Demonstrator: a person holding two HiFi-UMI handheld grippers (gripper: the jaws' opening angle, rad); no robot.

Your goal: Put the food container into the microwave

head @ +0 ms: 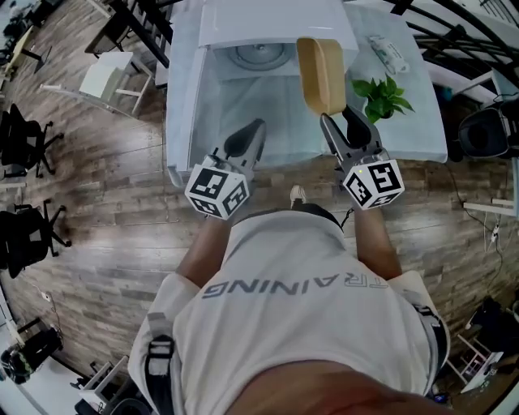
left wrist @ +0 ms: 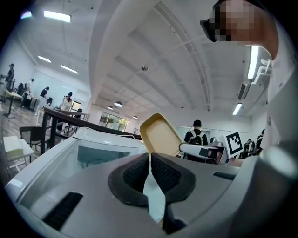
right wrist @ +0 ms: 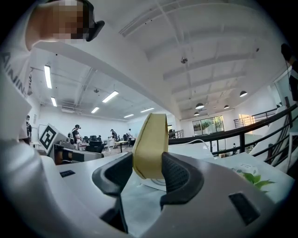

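Tan food container up on its edge, pinched by the right gripper, above the table, just before the microwave at the far edge, left gripper fingers together, empty.

**Tan food container held on edge before the open white microwave**

The food container is a shallow tan rectangle with rounded corners and a raised rim. It is lifted off the table and turned on edge, with its hollow face to the left. Its near end is clamped between the 2 jaws of the right gripper, and its far end points at the right part of the oven's opening. The microwave is a white box at the back of the cloth-covered table. Its door is swung out on the left side, and 1 round turntable shows inside the cavity.
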